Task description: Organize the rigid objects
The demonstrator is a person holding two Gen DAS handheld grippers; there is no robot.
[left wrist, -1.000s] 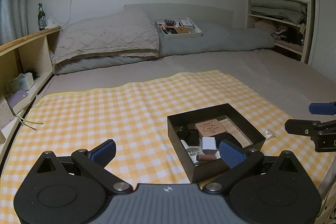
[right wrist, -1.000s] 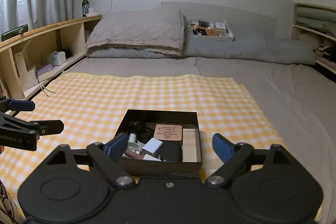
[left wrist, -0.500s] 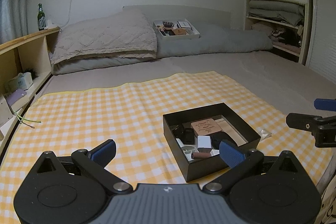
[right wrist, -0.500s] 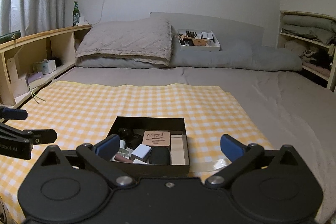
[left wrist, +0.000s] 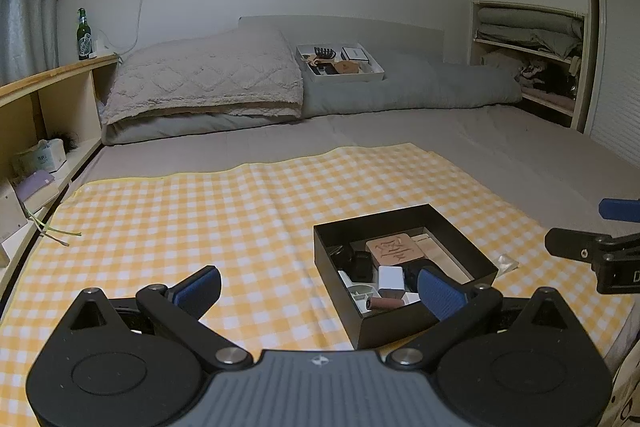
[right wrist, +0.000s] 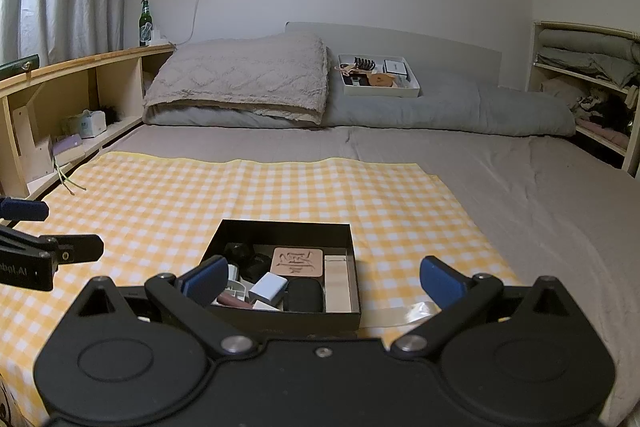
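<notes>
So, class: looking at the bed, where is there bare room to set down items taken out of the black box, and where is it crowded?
Free: the checked cloth between the black box and the wooden shelf, and the strip beyond the box. The grey sheet right of the cloth is bare too. Crowded: inside the box, and the white tray on the bedding.

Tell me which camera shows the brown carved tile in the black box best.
Right wrist view: the brown carved tile faces the camera squarely, unobstructed inside the black box. The left wrist view shows the tile too, but skewed and off-centre.
</notes>
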